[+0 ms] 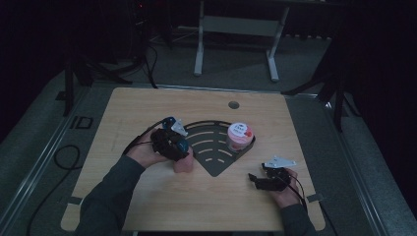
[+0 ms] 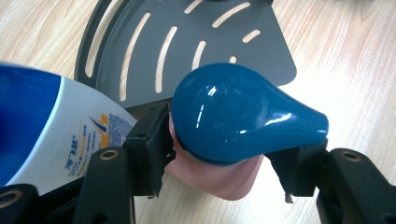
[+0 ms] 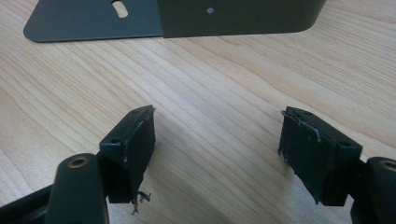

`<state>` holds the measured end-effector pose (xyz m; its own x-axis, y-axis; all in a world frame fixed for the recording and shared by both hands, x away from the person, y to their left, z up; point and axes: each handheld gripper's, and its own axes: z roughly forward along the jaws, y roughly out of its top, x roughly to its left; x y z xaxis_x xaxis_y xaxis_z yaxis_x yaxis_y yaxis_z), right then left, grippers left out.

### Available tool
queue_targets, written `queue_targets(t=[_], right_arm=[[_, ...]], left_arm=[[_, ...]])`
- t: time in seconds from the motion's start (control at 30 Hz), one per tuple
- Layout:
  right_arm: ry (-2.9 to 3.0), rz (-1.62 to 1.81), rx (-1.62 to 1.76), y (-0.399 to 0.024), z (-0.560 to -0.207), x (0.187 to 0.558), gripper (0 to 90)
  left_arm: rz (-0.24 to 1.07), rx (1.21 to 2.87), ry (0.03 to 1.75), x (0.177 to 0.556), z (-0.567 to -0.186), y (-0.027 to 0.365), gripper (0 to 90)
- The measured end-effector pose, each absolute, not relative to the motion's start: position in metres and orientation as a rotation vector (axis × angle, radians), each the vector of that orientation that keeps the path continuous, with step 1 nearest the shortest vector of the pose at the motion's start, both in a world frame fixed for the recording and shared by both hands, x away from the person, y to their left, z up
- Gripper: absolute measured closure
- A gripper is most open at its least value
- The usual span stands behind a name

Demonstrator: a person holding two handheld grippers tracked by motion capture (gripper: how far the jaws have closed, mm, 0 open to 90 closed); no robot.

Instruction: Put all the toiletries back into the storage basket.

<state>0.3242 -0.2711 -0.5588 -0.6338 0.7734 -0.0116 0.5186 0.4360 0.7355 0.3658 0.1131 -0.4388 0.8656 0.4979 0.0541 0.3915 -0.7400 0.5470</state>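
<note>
A pink bottle [image 2: 219,179] with a glossy blue cap [image 2: 243,121] stands on the table just off the tip of the dark grey slotted rack [image 1: 216,147]. My left gripper [image 1: 172,145] is over the pink bottle [image 1: 182,166]. One jaw sits on each side of the bottle's body under the cap, and the pads lie against it. My right gripper [image 3: 217,149] rests low over bare wood near the front right [image 1: 268,179]. It is open with nothing between its fingers.
A white and blue bottle [image 2: 42,126] lies close on the left of my left gripper. A jar with a pink and white lid [image 1: 240,135] sits on the rack's right side. The rack's edge [image 3: 187,21] lies ahead of my right gripper. The table has a round grommet hole [image 1: 233,104].
</note>
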Motion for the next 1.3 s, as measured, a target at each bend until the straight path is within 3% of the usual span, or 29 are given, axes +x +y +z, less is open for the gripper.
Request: queue_targets(t=[1.3], right_arm=[[2.349, 1.023, 1.102, -0.271, -0.5588, 0.3244, 26.1]], left_arm=[[0.304, 2.529, 0.608, 0.3712, -0.4302, 0.1058, 46.5]])
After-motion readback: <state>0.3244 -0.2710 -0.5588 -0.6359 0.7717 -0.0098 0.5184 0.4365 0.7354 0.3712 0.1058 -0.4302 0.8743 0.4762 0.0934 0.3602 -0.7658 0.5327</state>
